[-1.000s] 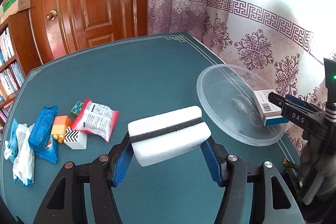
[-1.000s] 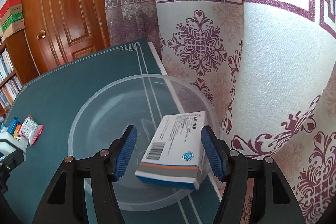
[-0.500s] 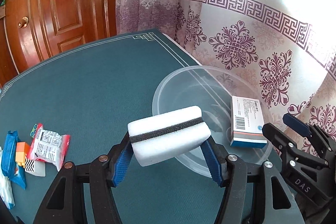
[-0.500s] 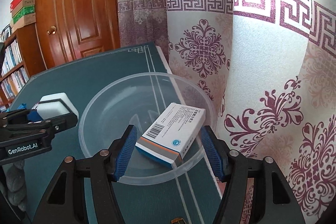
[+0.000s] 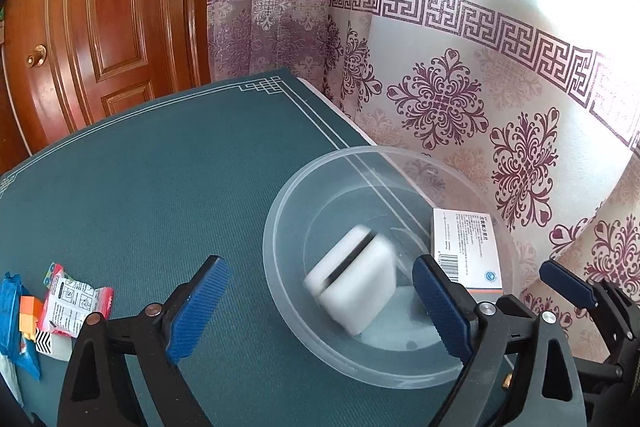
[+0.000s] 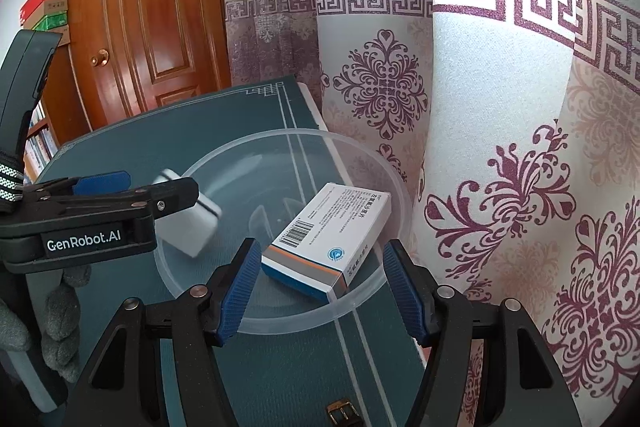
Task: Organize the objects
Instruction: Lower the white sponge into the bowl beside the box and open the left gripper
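A clear plastic bowl [image 5: 288, 211] sits at the right edge of the green table. A white sponge with a black stripe [image 5: 354, 277] is blurred and tilted inside the bowl, free of my fingers. My left gripper [image 5: 320, 311] is open just above the bowl's near rim. A white and blue medicine box [image 5: 466, 247] leans against the bowl's right wall. In the right wrist view the box [image 6: 332, 231] lies in the bowl [image 6: 360, 155], the sponge [image 6: 192, 227] shows behind the left gripper's finger, and my right gripper [image 6: 320, 291] is open and empty at the near rim.
A snack packet [image 5: 72, 301], blue wrappers [image 5: 10, 311] and toy blocks [image 5: 30, 311] lie at the table's left. A patterned curtain [image 5: 460, 99] hangs close behind the bowl. A wooden door [image 5: 100, 19] stands beyond the table.
My left gripper moved over the bowl, opened and let go of the sponge, which is dropping into the bowl. The right gripper drew back from the box, which rests in the bowl.
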Tool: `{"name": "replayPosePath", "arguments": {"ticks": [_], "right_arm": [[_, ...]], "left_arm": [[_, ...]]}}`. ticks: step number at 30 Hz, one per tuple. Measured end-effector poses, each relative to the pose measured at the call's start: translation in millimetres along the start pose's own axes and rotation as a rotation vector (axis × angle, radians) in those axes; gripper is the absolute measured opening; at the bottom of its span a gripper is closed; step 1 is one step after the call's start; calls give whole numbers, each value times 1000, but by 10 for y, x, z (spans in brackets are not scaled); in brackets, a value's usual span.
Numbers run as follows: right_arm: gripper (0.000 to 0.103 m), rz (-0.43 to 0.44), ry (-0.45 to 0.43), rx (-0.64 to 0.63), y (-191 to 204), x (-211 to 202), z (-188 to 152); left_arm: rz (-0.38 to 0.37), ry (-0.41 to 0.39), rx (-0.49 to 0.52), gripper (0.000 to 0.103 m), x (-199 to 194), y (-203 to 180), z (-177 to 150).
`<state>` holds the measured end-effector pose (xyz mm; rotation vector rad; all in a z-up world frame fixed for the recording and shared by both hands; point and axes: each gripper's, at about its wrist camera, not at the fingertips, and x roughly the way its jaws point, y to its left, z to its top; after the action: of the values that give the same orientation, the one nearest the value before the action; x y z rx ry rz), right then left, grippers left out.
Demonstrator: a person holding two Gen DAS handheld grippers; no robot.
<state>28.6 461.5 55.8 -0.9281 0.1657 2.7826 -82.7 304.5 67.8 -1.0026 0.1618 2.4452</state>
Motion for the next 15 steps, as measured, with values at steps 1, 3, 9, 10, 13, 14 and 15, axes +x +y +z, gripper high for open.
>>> {"name": "replayPosePath", "arguments": {"ticks": [1, 3, 9, 10, 13, 14, 15], "right_arm": [[65, 1, 1, 1, 1, -9, -8], [65, 2, -1, 4, 9, -24, -12], [65, 12, -5, -2, 98, -106, -28], [65, 15, -4, -4, 116, -122, -34], [65, 21, -2, -8, 171, -162, -45], [65, 22, -1, -9, 188, -174, -49], [65, 22, -2, -10, 199, -187, -52]], "left_arm": [[6, 3, -5, 96, 3, 18, -9], [28, 4, -11, 96, -3, 55, -35], [81, -8, -13, 99, -97, 138, -119], [91, -12, -12, 100, -119, 150, -129], [123, -31, -4, 102, -200, 186, -163], [136, -38, 0, 102, -228, 197, -172], [149, -45, 4, 102, -253, 205, -181]]}}
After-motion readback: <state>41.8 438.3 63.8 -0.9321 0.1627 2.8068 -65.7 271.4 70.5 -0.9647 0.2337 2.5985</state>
